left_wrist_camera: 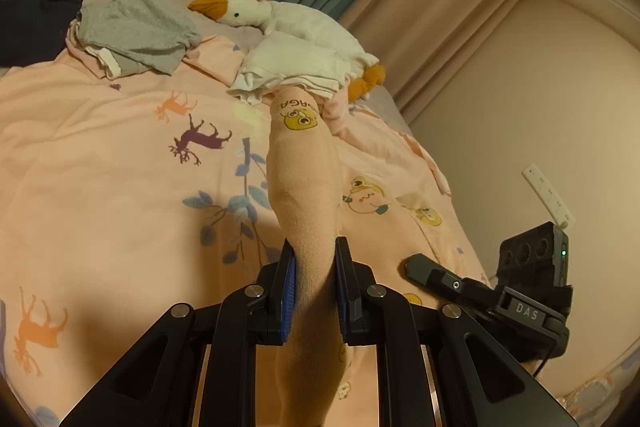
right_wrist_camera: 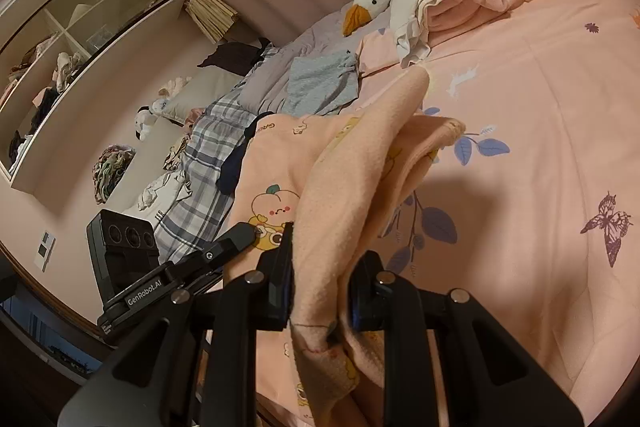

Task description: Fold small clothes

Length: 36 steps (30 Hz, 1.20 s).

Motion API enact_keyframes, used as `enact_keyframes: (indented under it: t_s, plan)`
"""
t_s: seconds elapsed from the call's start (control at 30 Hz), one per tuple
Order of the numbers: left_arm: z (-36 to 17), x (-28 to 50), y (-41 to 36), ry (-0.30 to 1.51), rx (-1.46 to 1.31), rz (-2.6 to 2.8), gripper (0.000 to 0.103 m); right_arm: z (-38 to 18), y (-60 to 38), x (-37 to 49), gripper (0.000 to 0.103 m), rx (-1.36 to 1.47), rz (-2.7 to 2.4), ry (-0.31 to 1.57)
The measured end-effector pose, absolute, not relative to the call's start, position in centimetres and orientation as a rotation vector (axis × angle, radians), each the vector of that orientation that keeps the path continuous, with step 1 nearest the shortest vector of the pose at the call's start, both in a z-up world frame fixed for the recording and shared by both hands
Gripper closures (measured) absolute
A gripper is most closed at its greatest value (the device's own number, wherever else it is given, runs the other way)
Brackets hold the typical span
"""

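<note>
A small peach garment with cartoon prints [left_wrist_camera: 304, 179] rises in a bunched strip from my left gripper [left_wrist_camera: 315, 247], whose blue pads are shut on it. The rest of the garment [left_wrist_camera: 400, 211] lies on the bed to the right. In the right wrist view the same peach garment [right_wrist_camera: 352, 171] stands up in a loose fold from my right gripper [right_wrist_camera: 328, 251], which is shut on its edge. Part of it lies flat on the left with a cartoon print [right_wrist_camera: 272, 211]. Each gripper shows beside the other: the right gripper [left_wrist_camera: 424, 267] and the left gripper [right_wrist_camera: 240, 237].
A pink bedspread [left_wrist_camera: 100, 167] with deer and leaf prints covers the bed. At the back lie a white goose plush [left_wrist_camera: 288, 19], a white garment [left_wrist_camera: 288, 67], a grey garment [left_wrist_camera: 136, 27] and a dark garment [left_wrist_camera: 32, 23]. Plaid fabric [right_wrist_camera: 208, 155] and open shelves [right_wrist_camera: 80, 39] are left.
</note>
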<state>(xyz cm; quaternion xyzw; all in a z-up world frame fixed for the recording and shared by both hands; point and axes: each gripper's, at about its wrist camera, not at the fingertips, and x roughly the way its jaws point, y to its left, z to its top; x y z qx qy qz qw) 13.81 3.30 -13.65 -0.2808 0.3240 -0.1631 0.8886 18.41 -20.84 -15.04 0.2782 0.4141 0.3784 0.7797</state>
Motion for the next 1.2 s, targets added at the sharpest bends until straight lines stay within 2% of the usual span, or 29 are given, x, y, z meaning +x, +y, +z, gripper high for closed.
enact_keyframes:
  t_s: [0.43,0.63,0.83,1.2]
  plan:
    - [-14.9,14.8,2.8,0.728,-0.564,-0.309,0.088,-16.4,-20.5,18.7,0.081,0.591,0.778,0.938]
    - [-17.8,16.3,2.9,0.807,-0.558,-0.268,0.088,-18.4,-19.8,19.2,0.081,0.536,0.714,0.980]
    - [-21.7,18.1,2.7,0.949,-0.523,-0.160,0.088,-23.1,-18.7,20.9,0.081,0.510,0.636,1.113]
    - [-22.5,18.1,2.9,0.969,-0.525,-0.122,0.088,-24.5,-19.4,20.9,0.079,0.507,0.611,1.119]
